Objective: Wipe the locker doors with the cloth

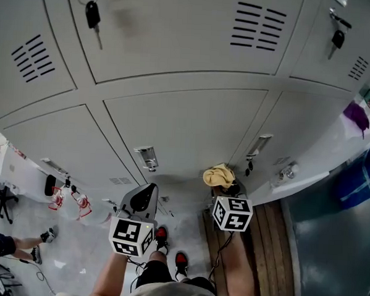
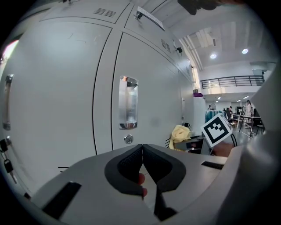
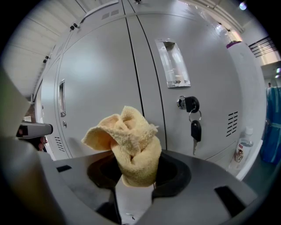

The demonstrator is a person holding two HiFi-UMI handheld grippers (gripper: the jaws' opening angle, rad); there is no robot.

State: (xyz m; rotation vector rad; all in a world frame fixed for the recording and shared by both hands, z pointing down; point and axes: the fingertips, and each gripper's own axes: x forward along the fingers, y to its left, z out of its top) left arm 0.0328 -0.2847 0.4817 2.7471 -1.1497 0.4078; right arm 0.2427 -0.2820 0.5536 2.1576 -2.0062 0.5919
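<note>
Grey locker doors (image 1: 186, 129) fill the head view in front of me. My right gripper (image 3: 137, 169) is shut on a bunched yellow cloth (image 3: 129, 143), which stands up out of the jaws a short way off a door with a recessed handle (image 3: 174, 63) and a key (image 3: 195, 130) in its lock. In the head view the cloth (image 1: 219, 175) sits just ahead of the right gripper's marker cube (image 1: 233, 213). My left gripper (image 2: 142, 151) is shut with nothing in it and points at a door with a metal handle (image 2: 128, 107). The cloth (image 2: 179, 134) shows beyond it.
Keys (image 1: 92, 14) hang from upper locker locks. A wooden bench (image 1: 270, 241) lies under my right arm. A purple item (image 1: 357, 116) rests on a white ledge at right. A bottle (image 3: 242, 151) stands low at right. People's legs (image 1: 13, 243) show at far left.
</note>
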